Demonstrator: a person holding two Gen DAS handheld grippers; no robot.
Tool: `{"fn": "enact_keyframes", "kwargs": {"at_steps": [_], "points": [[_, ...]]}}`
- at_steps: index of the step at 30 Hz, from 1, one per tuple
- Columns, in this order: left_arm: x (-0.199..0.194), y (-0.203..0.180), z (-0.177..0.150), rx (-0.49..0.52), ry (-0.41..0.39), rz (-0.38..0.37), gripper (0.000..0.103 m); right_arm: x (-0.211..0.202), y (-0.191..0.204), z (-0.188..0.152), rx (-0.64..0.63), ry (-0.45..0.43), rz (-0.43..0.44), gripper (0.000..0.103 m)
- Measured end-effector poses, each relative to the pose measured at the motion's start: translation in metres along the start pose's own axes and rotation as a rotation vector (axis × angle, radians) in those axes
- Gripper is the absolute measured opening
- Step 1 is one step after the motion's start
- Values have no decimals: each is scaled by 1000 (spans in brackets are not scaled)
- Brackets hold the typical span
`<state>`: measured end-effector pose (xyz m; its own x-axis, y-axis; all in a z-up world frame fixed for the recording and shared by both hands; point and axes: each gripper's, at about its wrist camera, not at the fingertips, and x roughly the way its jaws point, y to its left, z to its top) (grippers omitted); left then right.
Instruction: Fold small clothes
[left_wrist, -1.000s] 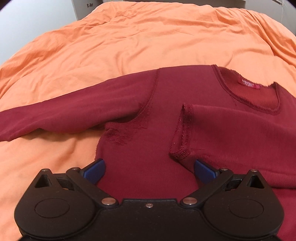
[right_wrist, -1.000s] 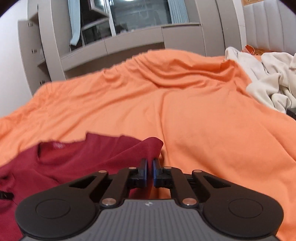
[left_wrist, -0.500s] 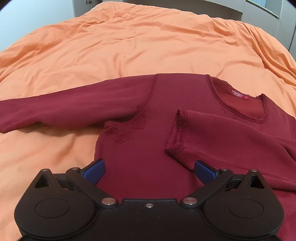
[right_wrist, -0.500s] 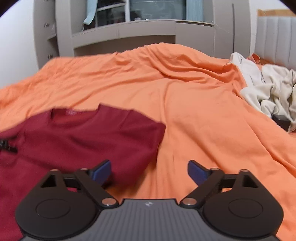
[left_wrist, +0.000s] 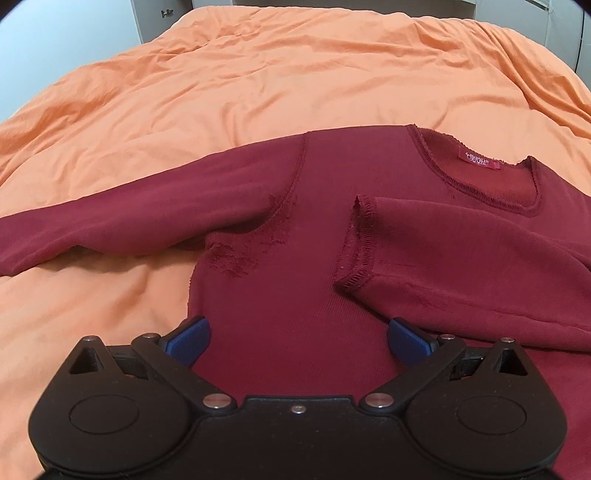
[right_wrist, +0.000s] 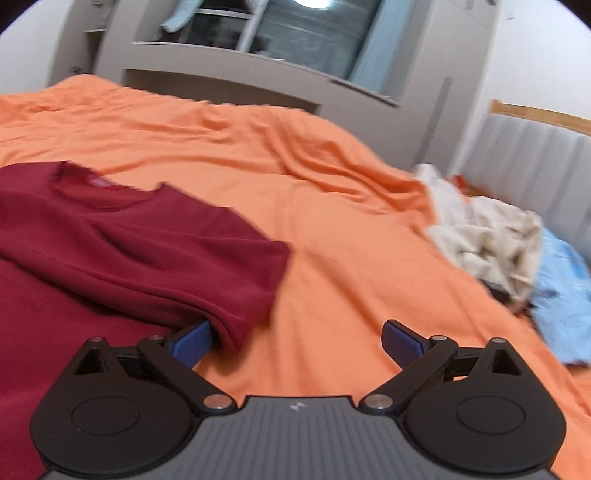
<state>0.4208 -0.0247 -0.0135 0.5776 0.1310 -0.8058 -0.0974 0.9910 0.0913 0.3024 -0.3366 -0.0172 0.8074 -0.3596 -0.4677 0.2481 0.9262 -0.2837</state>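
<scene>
- Your left gripper hangs over the shirt's lower body, fingers spread wide, holding nothing.
- The shirt lies flat on the bed: one sleeve stretches out left, the other sleeve is folded across the chest.
- Your right gripper is wide open and empty, its left finger touching the folded edge.
- Pale clothes sit far right.

Dark red long-sleeved top with a brighter red neck label, on a plain orange bedspread; cream clothes and a light blue cloth beside it; black hand-held grippers carry blue pads
</scene>
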Motion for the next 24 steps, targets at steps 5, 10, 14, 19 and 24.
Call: {"fn": "enact_keyframes", "kwargs": {"at_steps": [5,10,14,19,24], "points": [[1,1,-1,2,2,-1,103,11,-13,-7,46,88,6,102],[1,0,-1,4,1,-1,103,6,-7,-5,6,78,16,102],[-9,5,-2,-18,-22,-19,102,-3,-15,1,28,89,94,103],[-36,34,-2,-97,-89,-77,102,-19,-21,16,39,59,178,103],[-58,90,1,-178,-172,-20,102,-33,-22,18,91,-26,285,103]]}}
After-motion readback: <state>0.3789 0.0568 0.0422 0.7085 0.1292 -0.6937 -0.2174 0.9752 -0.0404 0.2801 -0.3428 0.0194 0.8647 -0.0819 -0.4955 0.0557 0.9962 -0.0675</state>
